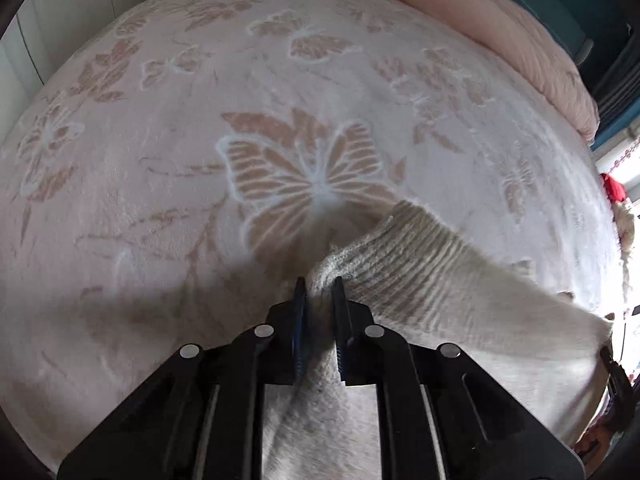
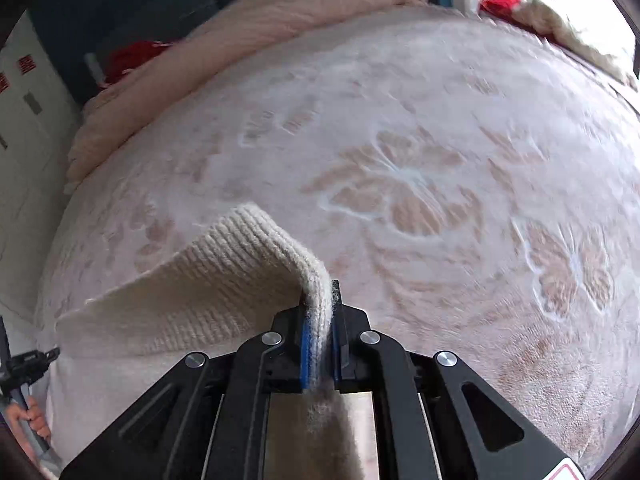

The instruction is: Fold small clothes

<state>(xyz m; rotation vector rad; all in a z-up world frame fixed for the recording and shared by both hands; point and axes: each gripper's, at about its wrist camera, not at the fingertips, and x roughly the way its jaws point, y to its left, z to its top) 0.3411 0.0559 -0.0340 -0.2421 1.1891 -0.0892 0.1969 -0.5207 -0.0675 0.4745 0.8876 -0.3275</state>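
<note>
A wide pink fleece blanket with a raised butterfly and flower pattern (image 1: 304, 176) spreads ahead of both grippers, with much bare room on it. Along its far edge lies a rolled pale pink quilt (image 2: 256, 20), with dark furniture behind.

The cream ribbed knit garment (image 1: 432, 280) hangs stretched between the two grippers above the blanket. Its ribbed hem band shows clearly, one corner flopping forward over the blanket; the rest of the fabric drops below the cameras, out of sight.

The left gripper (image 1: 319, 292) points steeply down, its black jaws pressed together on a bunched fold of the knit. The right gripper (image 2: 320, 300) also tilts downward, pinching the hem edge between its blue-faced pads. A hand (image 2: 36, 420) grips the other tool's handle at the right view's lower left.
</note>
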